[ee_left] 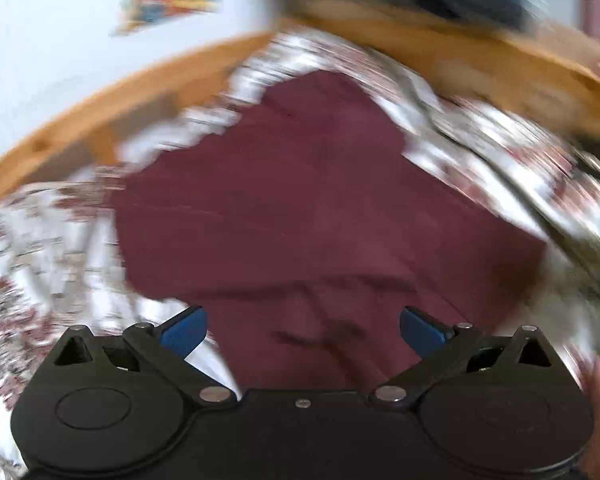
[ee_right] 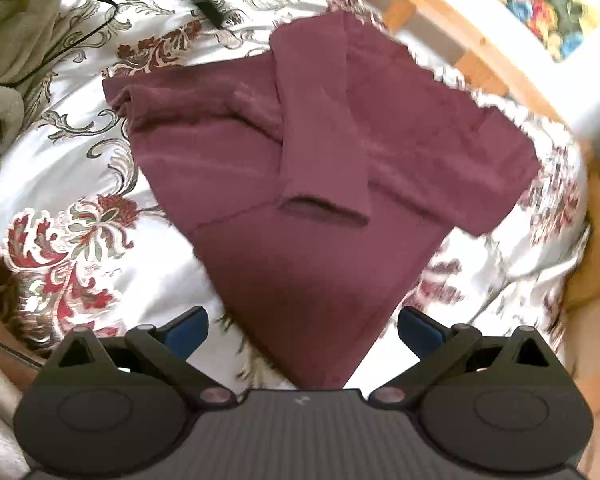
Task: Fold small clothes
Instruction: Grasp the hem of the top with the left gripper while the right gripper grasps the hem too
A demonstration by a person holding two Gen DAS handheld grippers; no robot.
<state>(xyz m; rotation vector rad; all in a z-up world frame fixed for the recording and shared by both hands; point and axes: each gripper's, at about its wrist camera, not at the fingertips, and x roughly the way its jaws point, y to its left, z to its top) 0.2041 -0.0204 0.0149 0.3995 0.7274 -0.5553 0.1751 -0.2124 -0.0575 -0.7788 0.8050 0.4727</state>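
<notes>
One floral bedspread covered the bed, bounded by a wooden frame at its far edge. On that bedspread your maroon garment lay flat, partly folded, one sleeve turned across its middle with the cuff opening facing you. Your right gripper hovered over the garment's near corner, fingers spread wide, holding nothing. Your left gripper stood equally wide above the garment, empty; that view was blurred. A black cable lay left of the garment.

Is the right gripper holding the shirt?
No: the right gripper is open, its fingers spread apart over the shirt corner.
</notes>
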